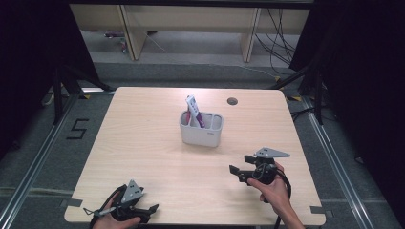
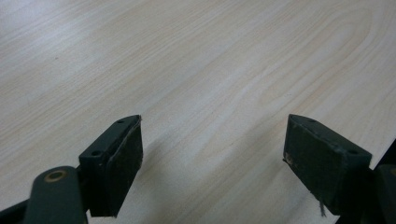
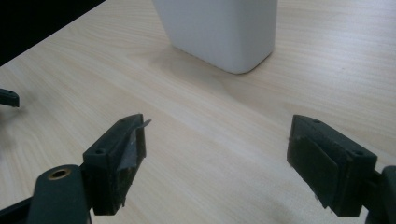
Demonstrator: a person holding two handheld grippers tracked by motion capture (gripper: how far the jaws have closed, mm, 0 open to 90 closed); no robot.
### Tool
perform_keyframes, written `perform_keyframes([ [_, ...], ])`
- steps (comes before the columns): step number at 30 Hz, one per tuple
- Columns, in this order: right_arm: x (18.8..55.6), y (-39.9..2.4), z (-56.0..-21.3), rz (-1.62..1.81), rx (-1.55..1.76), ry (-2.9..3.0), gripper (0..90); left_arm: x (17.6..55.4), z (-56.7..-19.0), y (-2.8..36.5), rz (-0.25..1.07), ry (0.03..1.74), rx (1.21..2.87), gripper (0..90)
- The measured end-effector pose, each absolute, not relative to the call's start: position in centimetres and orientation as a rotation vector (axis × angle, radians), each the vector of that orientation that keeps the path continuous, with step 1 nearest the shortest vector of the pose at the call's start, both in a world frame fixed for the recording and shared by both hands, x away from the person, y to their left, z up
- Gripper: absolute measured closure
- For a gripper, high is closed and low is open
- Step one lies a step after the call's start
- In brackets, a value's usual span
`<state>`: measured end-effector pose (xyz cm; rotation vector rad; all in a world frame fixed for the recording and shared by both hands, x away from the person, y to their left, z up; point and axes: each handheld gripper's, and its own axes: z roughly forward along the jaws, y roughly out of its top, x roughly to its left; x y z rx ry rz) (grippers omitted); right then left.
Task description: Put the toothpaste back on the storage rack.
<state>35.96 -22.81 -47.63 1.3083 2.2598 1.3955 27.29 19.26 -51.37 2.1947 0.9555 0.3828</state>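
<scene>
1 white holder (image 1: 201, 130) stands at the table's (image 1: 143, 143) centre, with 1 white-and-purple tube (image 1: 195, 110) upright in its left compartment. Your left gripper (image 1: 149, 210) sits at 7 o'clock, jaws spread, gripping nothing. Your right gripper (image 1: 234, 171) sits at 4 o'clock, jaws spread and empty, aimed toward the holder, well apart from it.

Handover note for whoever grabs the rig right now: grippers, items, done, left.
Left gripper: open, empty, low at the near left edge of the table.
Right gripper: open, empty, near right, pointing toward the white holder.
Items: white holder stands mid-table, with a white-and-purple tube upright in it, leaning left.
Done: tube appears to be in the holder; neither gripper touches anything.
Left: nothing loose on the table that I can see; check the holder's contents.
</scene>
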Motion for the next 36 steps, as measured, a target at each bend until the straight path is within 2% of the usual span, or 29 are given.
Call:
perform_keyframes([
  [11,34.9,-23.1,-48.2,1.366,1.232,2.270,19.0,27.3,-51.3,19.3,0.381,0.950,2.207,19.3],
  [15,34.1,-22.9,-48.2,1.382,1.330,2.280,16.8,27.3,-51.4,19.3,0.383,0.958,2.195,19.3],
  [31,32.5,-22.7,-48.7,1.359,1.203,2.337,16.5,27.3,-51.4,19.3,0.382,0.955,2.193,19.3],
  [32,32.4,-22.7,-48.7,1.353,1.205,2.336,16.4,27.4,-51.2,19.6,0.388,0.928,2.246,19.2],
  [36,31.7,-22.5,-48.9,1.368,1.231,2.351,16.2,27.3,-51.2,19.6,0.391,0.928,2.243,19.2],
])
